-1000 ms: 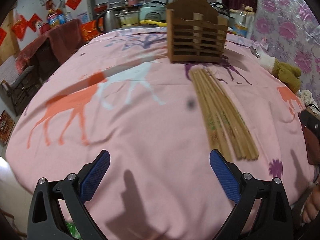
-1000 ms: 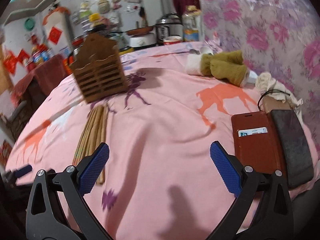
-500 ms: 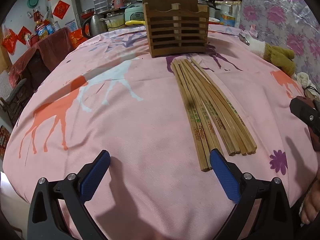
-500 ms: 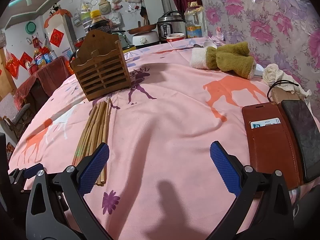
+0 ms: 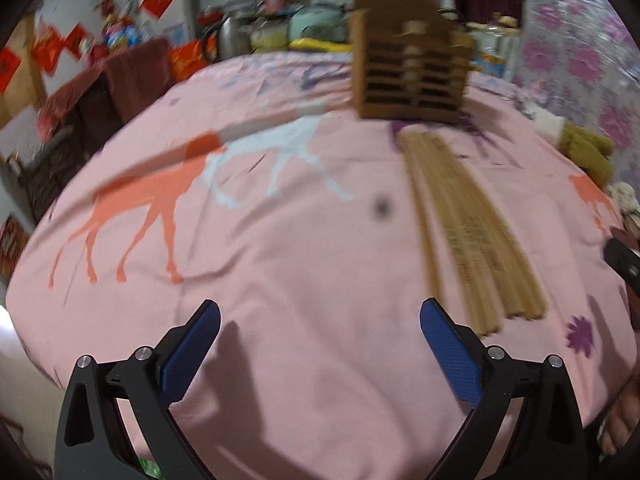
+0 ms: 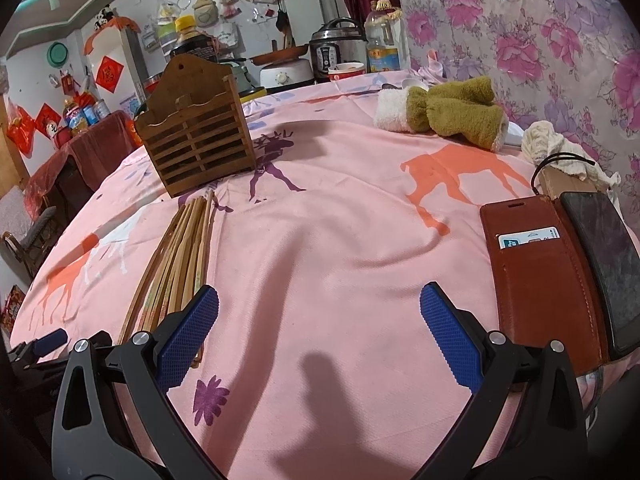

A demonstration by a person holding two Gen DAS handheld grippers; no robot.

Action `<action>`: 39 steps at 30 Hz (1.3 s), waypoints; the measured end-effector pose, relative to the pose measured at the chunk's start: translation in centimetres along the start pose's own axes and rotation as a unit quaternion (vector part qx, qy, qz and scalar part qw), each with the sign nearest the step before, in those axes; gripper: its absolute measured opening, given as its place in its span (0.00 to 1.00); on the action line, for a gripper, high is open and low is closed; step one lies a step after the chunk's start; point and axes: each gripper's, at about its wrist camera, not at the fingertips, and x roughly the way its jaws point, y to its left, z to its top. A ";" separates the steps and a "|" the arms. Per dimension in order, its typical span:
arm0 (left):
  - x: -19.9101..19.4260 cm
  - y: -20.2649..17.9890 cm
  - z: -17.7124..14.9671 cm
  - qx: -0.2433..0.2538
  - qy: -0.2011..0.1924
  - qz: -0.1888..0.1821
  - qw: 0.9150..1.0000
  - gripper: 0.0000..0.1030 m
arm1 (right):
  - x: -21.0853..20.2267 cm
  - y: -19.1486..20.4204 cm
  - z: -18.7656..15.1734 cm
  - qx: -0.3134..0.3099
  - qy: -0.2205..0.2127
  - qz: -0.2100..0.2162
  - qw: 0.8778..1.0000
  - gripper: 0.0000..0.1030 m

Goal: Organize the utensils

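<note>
Several bamboo chopsticks point(image 5: 464, 224) lie side by side on the pink tablecloth point(image 5: 280, 240), pointing at a slatted wooden utensil holder point(image 5: 408, 60) that stands upright behind them. My left gripper point(image 5: 320, 344) is open and empty, low over the cloth, with the chopstick ends just right of its right finger. In the right wrist view the chopsticks point(image 6: 180, 256) lie left of my open, empty right gripper point(image 6: 320, 332), their near ends behind its left finger, and the holder point(image 6: 196, 140) stands beyond. The left gripper's tip point(image 6: 48, 340) shows at the far left.
An open brown phone wallet with a phone point(image 6: 560, 272) lies on the right near the table edge. Olive and white mittens point(image 6: 444, 112) and a cream cloth point(image 6: 560, 152) lie further back right. Cookers, bottles and a kettle point(image 6: 336, 52) stand behind the table.
The left wrist view swung left, so the chopsticks and holder sit further right and blurred. The right gripper barely moved. Both grippers stayed open.
</note>
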 end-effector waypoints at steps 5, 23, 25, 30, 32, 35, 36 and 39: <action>0.0 -2.4 -0.4 0.051 -0.006 0.003 0.999 0.95 | 0.0 0.0 -0.1 0.002 0.001 0.000 1.000 0.94; 1.1 -0.8 -0.5 0.040 -0.028 0.023 0.999 0.93 | 1.1 3.8 -2.1 -0.136 0.030 0.014 0.990 0.94; 1.6 0.2 -0.4 0.015 -0.020 0.007 1.000 0.96 | 1.7 4.5 -2.6 -0.157 0.045 0.010 0.987 0.94; 1.8 0.9 -0.7 0.003 -0.026 -0.007 1.000 0.96 | 2.6 4.5 -2.8 -0.160 0.055 0.010 0.986 0.93; 1.8 0.8 -0.7 0.003 -0.026 -0.008 1.000 0.96 | 2.7 4.1 -2.6 -0.147 0.050 -0.007 0.988 0.93; 1.8 0.8 -0.8 0.003 -0.029 -0.008 1.000 0.96 | 2.8 3.0 -2.2 -0.118 0.052 -0.022 0.991 0.88; 1.8 0.8 -0.8 0.003 -0.029 -0.007 1.000 0.96 | 2.6 2.9 -2.1 -0.115 0.049 -0.024 0.992 0.87; 1.8 0.8 -0.8 0.003 -0.031 -0.007 0.999 0.96 | 1.6 3.1 -1.8 -0.119 0.034 0.009 0.992 0.83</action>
